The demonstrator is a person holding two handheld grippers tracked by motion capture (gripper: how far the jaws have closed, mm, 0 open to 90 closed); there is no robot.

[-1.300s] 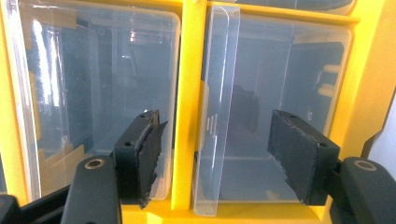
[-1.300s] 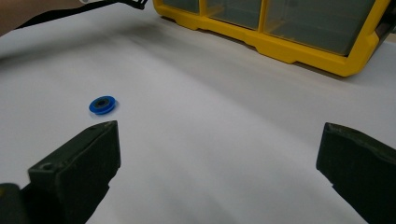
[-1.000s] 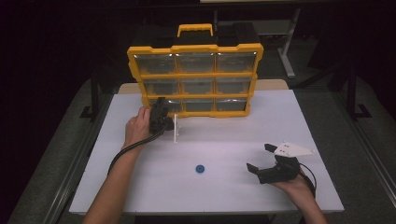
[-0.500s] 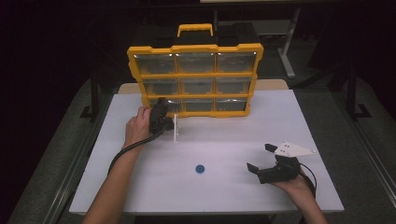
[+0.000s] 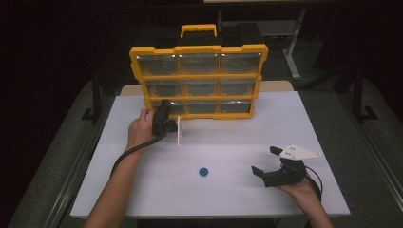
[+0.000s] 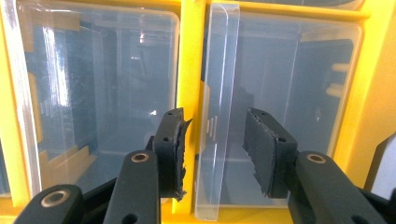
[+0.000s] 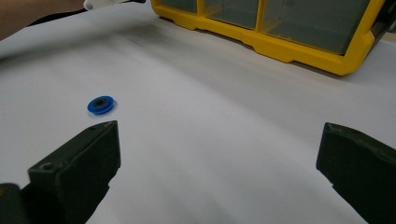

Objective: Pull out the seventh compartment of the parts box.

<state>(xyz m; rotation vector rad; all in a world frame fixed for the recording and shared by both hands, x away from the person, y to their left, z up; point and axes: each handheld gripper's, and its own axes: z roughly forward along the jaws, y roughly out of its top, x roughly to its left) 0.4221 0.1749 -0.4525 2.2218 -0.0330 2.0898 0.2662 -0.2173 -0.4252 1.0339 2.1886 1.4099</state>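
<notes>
Drawer front (image 6: 215,116), clear, upright, between left gripper (image 5: 167,119) jaws, which have just been closing, not yet pressing; bottom row of yellow organizer (image 5: 199,47). Right gripper (image 5: 272,164) wide open, empty, near blue ring (image 5: 204,171).

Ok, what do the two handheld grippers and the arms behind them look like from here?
Both are black two-jaw grippers. The left gripper trails a black cable along a bare, sleeveless forearm; its flat pads look worn and ragged at the edges. The right gripper carries a grey three-cornered plate on top, with a black cable looping by the wrist.
</notes>
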